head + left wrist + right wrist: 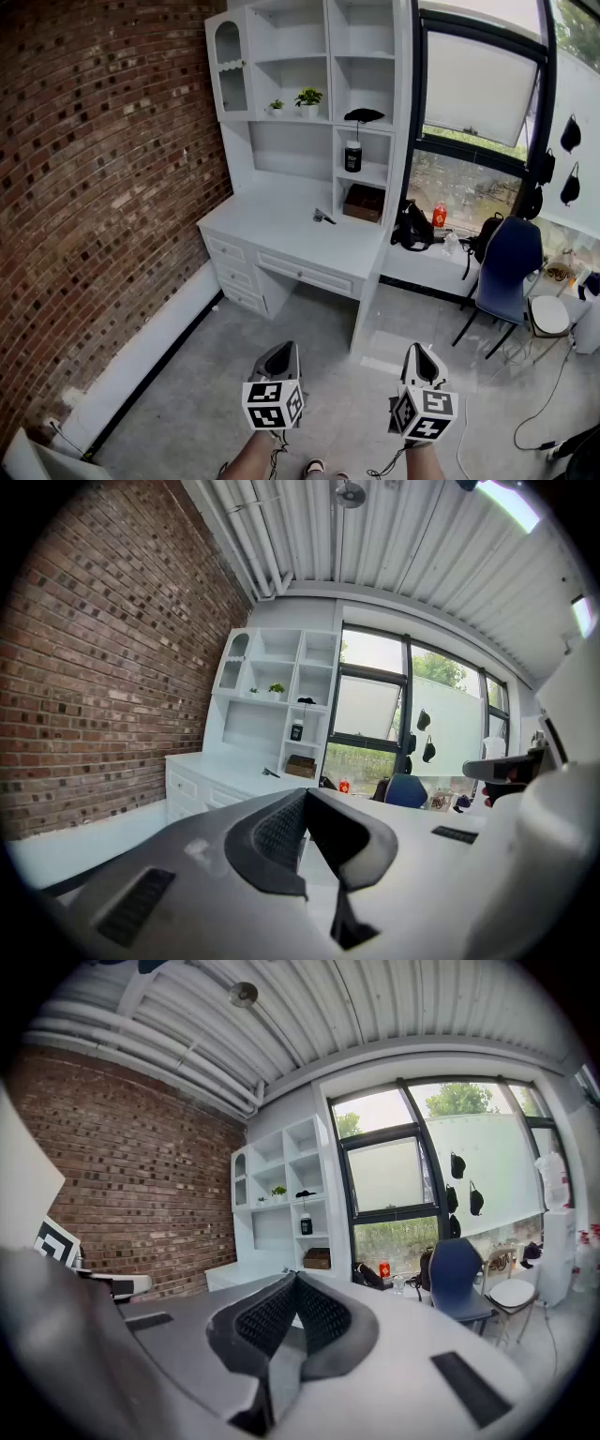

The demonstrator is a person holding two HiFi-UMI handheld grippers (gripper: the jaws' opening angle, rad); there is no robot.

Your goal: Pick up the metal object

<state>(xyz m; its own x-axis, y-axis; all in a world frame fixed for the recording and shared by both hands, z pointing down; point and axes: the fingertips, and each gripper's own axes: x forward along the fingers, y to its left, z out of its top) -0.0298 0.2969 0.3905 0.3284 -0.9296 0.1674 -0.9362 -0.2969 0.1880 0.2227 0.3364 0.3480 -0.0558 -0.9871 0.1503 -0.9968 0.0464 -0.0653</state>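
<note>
The left gripper (281, 353) and the right gripper (422, 352) hang side by side low in the head view, over the grey floor (187, 403) and well apart from the white desk (272, 234); each shows its marker cube toward the camera. In the left gripper view, the left gripper (305, 797) has its fingers (275, 834) pressed together at the tips, with nothing between them; in the right gripper view, the right gripper (294, 1281) likewise has its fingers (264, 1320) closed tip to tip on nothing. The metal object (323, 217), small and dark, lies on the desk top toward the right rear, just in front of the lower cubby that holds a brown box (364, 202); it also shows as a thin dark shape (270, 772) in the left gripper view; its exact form is too small to tell. Above the box a black jar (352, 157) stands on a shelf, and two small potted plants (307, 98) sit higher in the white shelf unit (281, 56). A brick wall (103, 187) runs along the left; to the right, under the window (478, 89), stand a red can (439, 215), a black bag (411, 226) and a blue chair (506, 267).
</note>
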